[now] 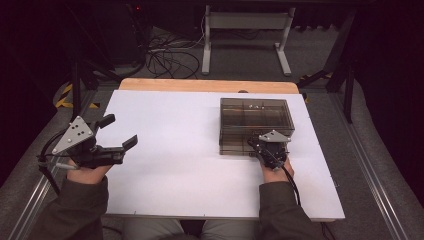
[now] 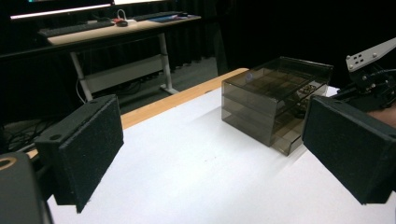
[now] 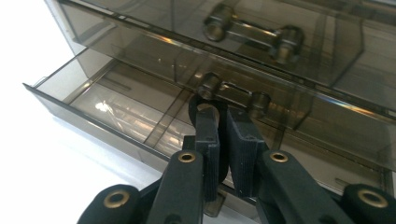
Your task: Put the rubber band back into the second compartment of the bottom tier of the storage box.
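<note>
- I see the smoked clear drawer unit (image 1: 256,117) at the bench's (image 1: 175,165) far right, its bottom drawer (image 3: 107,105) slid partly out
- My right hand-held gripper (image 3: 223,140) is pinched narrow at the drawer front, grasp unclear
- My left hand-held gripper (image 1: 120,132) hangs wide, holding nothing
</note>
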A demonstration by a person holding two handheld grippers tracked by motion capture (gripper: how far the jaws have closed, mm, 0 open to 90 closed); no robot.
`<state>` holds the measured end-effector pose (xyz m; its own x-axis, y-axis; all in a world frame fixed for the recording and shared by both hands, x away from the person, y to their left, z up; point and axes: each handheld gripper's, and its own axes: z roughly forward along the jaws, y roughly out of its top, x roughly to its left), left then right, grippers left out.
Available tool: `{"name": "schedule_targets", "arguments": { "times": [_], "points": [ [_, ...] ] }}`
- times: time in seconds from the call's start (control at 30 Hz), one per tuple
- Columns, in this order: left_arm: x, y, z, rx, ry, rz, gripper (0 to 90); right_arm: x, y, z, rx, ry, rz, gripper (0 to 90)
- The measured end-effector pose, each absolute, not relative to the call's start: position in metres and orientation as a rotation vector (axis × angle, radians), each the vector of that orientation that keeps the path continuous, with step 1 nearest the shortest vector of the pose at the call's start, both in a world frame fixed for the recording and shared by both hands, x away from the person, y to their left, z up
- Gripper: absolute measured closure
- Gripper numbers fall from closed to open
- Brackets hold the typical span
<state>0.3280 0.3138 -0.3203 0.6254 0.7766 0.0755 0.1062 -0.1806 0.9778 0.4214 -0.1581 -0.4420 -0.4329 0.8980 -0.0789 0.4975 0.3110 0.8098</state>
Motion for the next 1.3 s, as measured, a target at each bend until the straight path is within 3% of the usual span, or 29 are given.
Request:
{"name": "schedule_targets", "arguments": {
  "times": [0.2, 0.57, 0.97, 1.3],
  "points": [
    [0.328, 0.314, -0.32, 1.668, 0.736, 0.708, 6.2, 0.422, -0.16, -0.443, 1.24, 2.054, 1.004, 82.1],
    [0.328, 0.316, -0.32, 1.662, 0.738, 0.708, 6.3, 0.417, -0.158, -0.443, 1.244, 2.042, 1.04, 70.1],
    [0.327, 0.316, -0.319, 1.661, 0.738, 0.709, 6.4, 0.408, -0.17, -0.439, 1.299, 1.967, 1.185, 65.9],
    [0.327, 0.316, -0.32, 1.661, 0.736, 0.71, 6.5, 0.412, -0.174, -0.444, 1.369, 1.923, 1.186, 49.0]
  ]
}}
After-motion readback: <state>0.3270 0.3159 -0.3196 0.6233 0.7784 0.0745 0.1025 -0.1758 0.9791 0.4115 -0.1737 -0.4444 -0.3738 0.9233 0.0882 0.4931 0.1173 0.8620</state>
